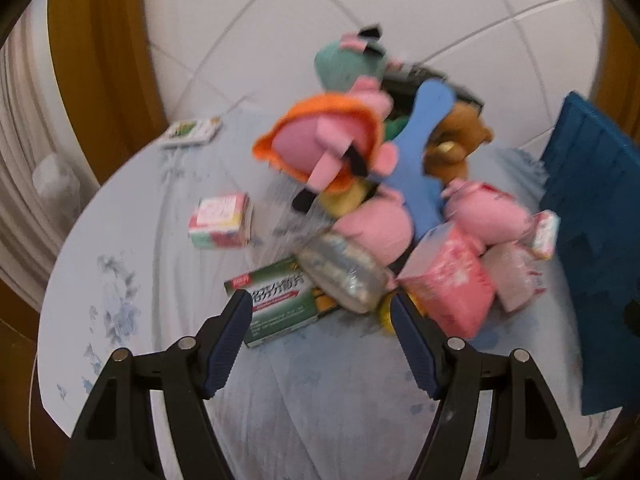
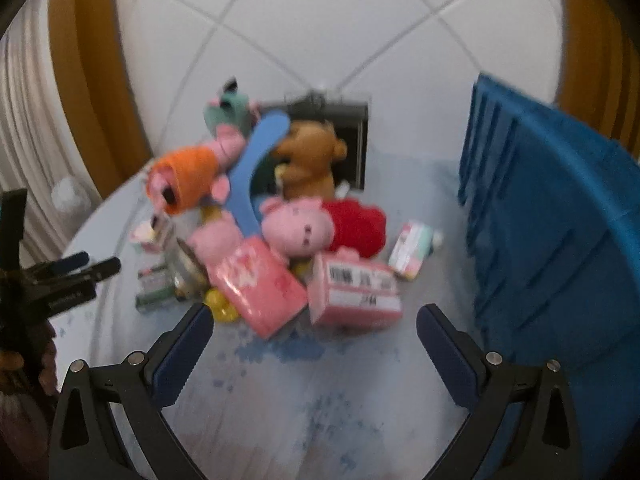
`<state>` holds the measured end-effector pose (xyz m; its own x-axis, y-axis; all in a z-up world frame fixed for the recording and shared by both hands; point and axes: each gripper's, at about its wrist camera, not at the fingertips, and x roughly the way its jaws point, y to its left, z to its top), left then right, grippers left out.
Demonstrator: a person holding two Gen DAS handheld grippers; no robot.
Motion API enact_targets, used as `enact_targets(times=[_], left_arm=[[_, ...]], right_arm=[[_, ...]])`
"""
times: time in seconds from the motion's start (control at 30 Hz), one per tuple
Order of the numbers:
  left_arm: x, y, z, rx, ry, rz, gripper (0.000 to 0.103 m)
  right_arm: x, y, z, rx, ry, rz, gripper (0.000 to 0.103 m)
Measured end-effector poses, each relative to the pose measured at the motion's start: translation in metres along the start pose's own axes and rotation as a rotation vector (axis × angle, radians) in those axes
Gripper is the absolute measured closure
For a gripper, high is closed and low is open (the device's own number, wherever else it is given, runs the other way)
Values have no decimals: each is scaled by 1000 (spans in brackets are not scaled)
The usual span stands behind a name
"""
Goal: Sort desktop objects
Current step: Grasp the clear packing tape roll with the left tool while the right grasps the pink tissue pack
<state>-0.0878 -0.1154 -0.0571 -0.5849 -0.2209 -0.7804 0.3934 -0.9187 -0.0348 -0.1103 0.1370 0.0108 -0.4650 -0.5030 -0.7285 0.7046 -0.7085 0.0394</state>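
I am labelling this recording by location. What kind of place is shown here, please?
Probably a room in a home: a round table under a pale floral cloth, a white tiled floor, and a pleated curtain. Plush toys and small boxes are heaped beside a blue crate.

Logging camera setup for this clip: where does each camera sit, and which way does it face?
Left wrist: on the left gripper, looking down along its open fingers at the green box and toy pile; own fingers show.
Right wrist: on the right gripper, open fingers aimed at the pink boxes; the left gripper shows at its left edge.
Shared: brown bear, blue bin, round table.
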Motion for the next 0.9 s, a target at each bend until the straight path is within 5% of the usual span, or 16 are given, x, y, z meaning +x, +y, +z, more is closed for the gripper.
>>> enact_targets(times=[0.37, 0.57, 0.8, 0.9], left_arm=[[92, -20, 44, -15, 72, -15, 32], [115, -4, 31, -28, 142, -23, 32], [112, 46, 1, -13, 175, 143, 32], [116, 62, -4, -52, 199, 147, 32]], right_arm=[[77, -2, 8, -17, 150, 41, 0], [109, 2, 10, -29, 211, 74, 0], [136, 20, 6, -67, 264, 118, 0], [141, 31, 5, -91, 275, 137, 0]])
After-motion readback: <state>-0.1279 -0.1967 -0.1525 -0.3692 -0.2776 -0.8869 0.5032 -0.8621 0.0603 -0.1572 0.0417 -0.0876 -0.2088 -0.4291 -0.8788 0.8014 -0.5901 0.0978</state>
